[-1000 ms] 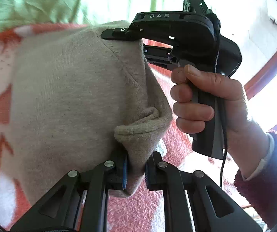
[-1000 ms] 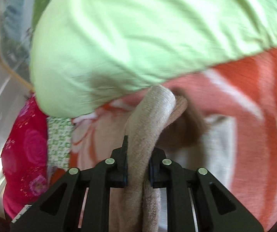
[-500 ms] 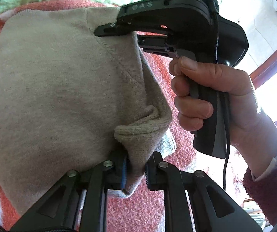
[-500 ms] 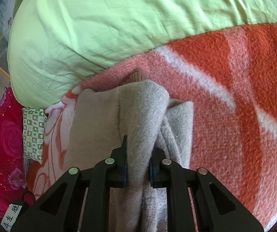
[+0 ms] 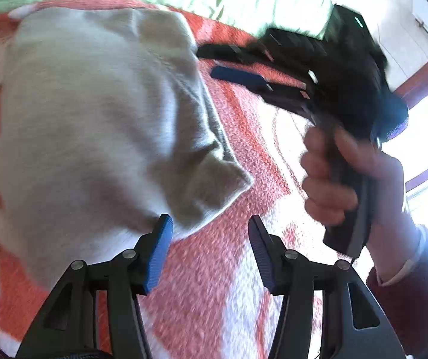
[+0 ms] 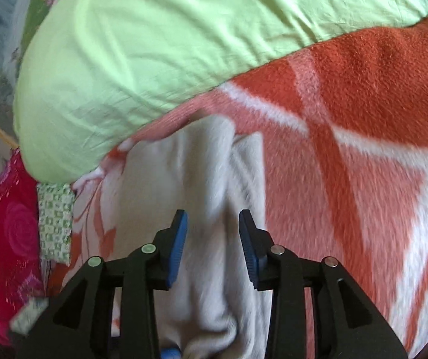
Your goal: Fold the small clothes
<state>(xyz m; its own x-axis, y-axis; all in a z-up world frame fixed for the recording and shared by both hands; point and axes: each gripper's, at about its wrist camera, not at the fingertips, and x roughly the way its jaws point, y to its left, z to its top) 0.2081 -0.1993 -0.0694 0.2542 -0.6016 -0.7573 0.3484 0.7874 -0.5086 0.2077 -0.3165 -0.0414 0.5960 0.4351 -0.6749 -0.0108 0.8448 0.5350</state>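
A beige knit garment point(image 5: 94, 125) lies folded on the orange-and-white blanket point(image 5: 214, 269). My left gripper point(image 5: 208, 224) is open and empty, its left finger at the garment's near corner. My right gripper point(image 6: 212, 218) is open and empty above the garment point(image 6: 202, 209), which lies between and beyond its fingers. In the left wrist view the right gripper point(image 5: 211, 64) is blurred, open, just right of the garment's far edge, held by a hand point(image 5: 333, 179).
A light green pillow point(image 6: 154, 45) lies along the far edge of the blanket point(image 6: 363, 119). A red floral cloth point(image 6: 4, 239) and a green-checked piece point(image 6: 55, 215) lie at the left. A window frame point(image 5: 423, 89) is at the right.
Both grippers have opened and let go of the garment, which now lies flat on the blanket. The right gripper has drawn back to the right.
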